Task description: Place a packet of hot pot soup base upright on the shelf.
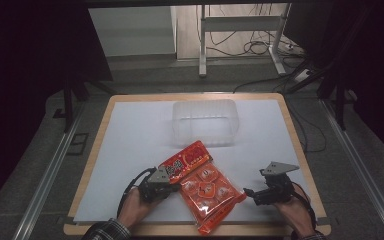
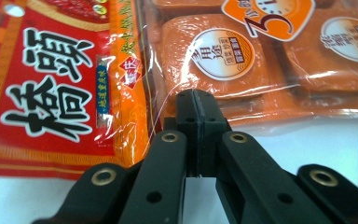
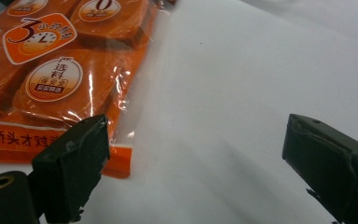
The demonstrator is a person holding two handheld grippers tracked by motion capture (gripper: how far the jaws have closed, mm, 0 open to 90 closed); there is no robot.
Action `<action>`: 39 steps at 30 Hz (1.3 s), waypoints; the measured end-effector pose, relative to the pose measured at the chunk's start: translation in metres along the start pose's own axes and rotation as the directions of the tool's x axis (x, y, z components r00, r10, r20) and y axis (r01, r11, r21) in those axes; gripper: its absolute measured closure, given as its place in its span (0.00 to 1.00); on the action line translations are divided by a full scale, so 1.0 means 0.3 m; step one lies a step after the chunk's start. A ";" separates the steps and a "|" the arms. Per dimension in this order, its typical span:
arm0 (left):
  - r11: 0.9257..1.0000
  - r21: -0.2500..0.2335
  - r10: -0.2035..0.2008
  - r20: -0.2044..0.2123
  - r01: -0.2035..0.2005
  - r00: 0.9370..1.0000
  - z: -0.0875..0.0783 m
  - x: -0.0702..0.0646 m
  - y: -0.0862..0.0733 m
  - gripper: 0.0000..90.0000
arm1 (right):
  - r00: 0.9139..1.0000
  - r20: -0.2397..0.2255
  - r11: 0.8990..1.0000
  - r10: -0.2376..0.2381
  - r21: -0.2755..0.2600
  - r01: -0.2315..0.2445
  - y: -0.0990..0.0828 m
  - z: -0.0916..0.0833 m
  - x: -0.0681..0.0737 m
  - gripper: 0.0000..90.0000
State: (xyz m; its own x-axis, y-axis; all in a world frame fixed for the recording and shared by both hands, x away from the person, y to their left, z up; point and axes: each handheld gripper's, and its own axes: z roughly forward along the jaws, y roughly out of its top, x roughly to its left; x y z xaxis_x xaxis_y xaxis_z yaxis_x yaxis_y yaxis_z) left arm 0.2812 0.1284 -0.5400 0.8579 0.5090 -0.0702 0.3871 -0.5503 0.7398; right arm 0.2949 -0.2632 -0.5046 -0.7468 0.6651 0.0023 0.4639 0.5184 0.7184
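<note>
On the white sheet [image 1: 130,150] that covers the table lies an orange packet [image 1: 207,192] with small blocks inside. Its near end hangs over the table edge. Part of its red top is hidden behind the left gripper [image 1: 167,186]. A see-through plastic box [image 1: 205,122] sits farther back, well apart from both grippers, and it is hard to see what is in it. In the left gripper view, the left gripper [image 2: 196,100] has its jaws pressed together right at the packet's [image 2: 223,60] clear edge; I cannot tell if any plastic is pinched between them. The right gripper [image 1: 251,194] sits just beside the packet with its jaws wide apart, holding nothing. In its own view, one finger [image 3: 77,163] is next to the packet's corner [image 3: 116,163].
</note>
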 end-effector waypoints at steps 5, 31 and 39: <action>1.000 -0.007 -0.011 -0.015 0.010 1.000 0.023 0.019 0.021 1.00 | 1.000 0.005 1.000 -0.006 0.007 0.006 0.005 0.007 0.006 0.09; 0.993 -0.076 -0.098 -0.132 0.089 0.986 -0.013 0.040 0.036 0.42 | 0.999 -0.030 0.994 -0.021 0.105 0.024 0.038 0.059 0.053 0.99; 0.977 -0.148 -0.175 -0.125 0.156 0.977 -0.095 0.063 -0.004 0.21 | 0.996 -0.079 0.987 -0.045 0.148 0.057 0.031 0.081 0.069 0.99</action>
State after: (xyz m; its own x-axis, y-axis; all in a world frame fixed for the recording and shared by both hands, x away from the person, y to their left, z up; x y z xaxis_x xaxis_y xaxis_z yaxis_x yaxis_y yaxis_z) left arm 0.2873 0.1575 -0.5234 0.7279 0.6760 -0.1149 0.4620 -0.3597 0.8107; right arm 0.2955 -0.2316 -0.5147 -0.8023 0.5964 0.0245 0.4861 0.6289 0.6068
